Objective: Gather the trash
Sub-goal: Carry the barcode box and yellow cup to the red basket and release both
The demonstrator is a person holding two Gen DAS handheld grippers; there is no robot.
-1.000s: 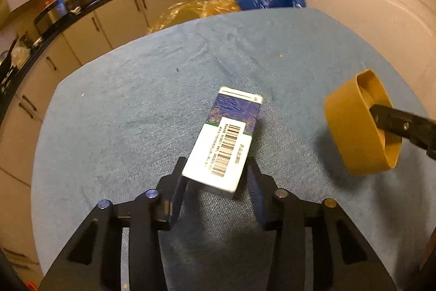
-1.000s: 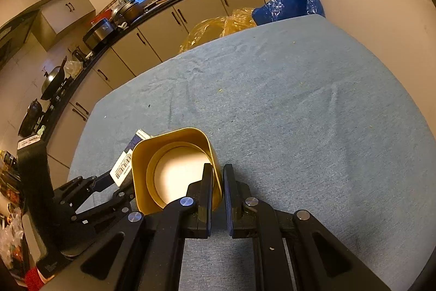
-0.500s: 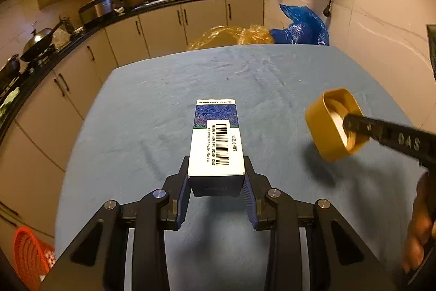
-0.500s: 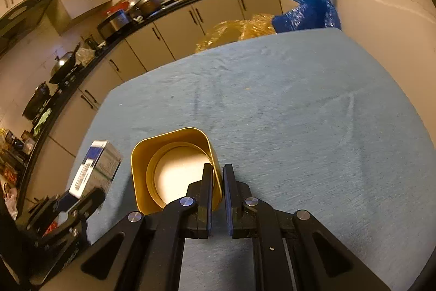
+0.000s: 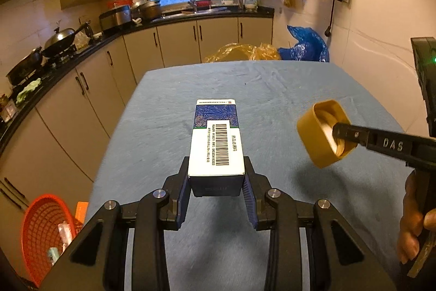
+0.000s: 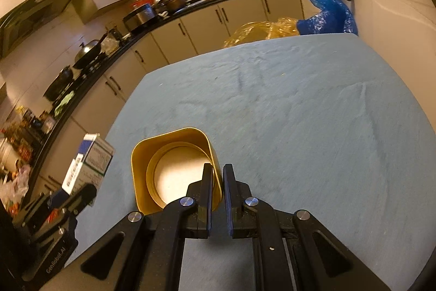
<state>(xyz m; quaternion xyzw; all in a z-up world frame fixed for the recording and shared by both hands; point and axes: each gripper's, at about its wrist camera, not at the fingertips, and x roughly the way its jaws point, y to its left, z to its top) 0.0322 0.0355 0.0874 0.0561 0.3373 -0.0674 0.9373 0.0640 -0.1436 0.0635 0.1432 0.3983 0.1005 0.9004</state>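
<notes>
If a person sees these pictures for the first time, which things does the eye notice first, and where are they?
First comes the white and blue box with a barcode, held above the blue tablecloth by the left gripper. Next is the gold tin, open and empty, pinched by its wall in the right gripper on the right side. Low on the left, beside the table, stands a red basket with a few things in it.

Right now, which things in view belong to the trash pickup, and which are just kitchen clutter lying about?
Part of the job:
- barcoded box, clamped in the left gripper
- gold cap, its wall pinched by the right gripper
- red basket on the floor, probably the bin

Just lying about:
- blue bag
- yellow bag
- wok on the stove
- table
</notes>
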